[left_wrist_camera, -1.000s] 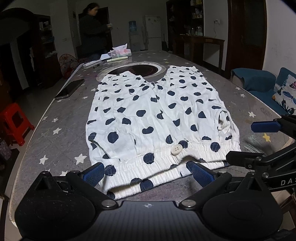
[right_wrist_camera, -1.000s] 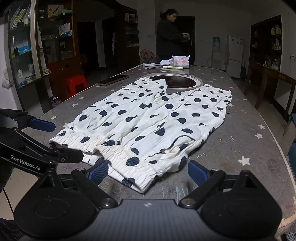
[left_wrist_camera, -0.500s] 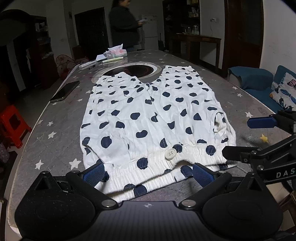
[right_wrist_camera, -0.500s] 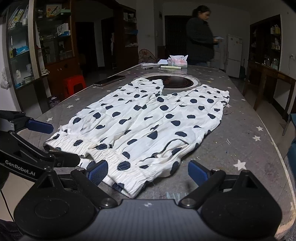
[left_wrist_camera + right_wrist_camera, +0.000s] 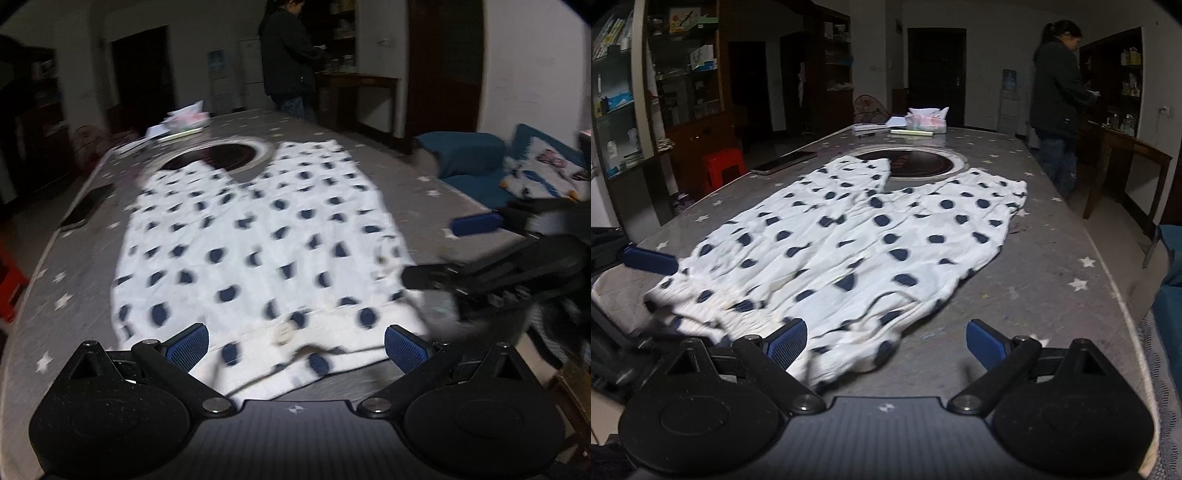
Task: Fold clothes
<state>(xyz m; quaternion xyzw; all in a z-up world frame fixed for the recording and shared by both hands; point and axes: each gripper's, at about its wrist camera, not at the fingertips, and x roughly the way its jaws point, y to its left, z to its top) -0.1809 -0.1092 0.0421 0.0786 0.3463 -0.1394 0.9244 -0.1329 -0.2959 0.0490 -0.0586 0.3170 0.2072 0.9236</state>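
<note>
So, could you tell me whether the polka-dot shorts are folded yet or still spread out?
Spread out. The polka-dot shorts lie flat on the table, both legs apart toward the far end, no fold showing.

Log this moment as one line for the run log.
polka-dot shorts: flat on table | left gripper: open at waistband | right gripper: open at waistband | fold: not begun

Motion blur smears the spotted garment [image 5: 255, 254] in the left wrist view, its button indistinct.
</note>
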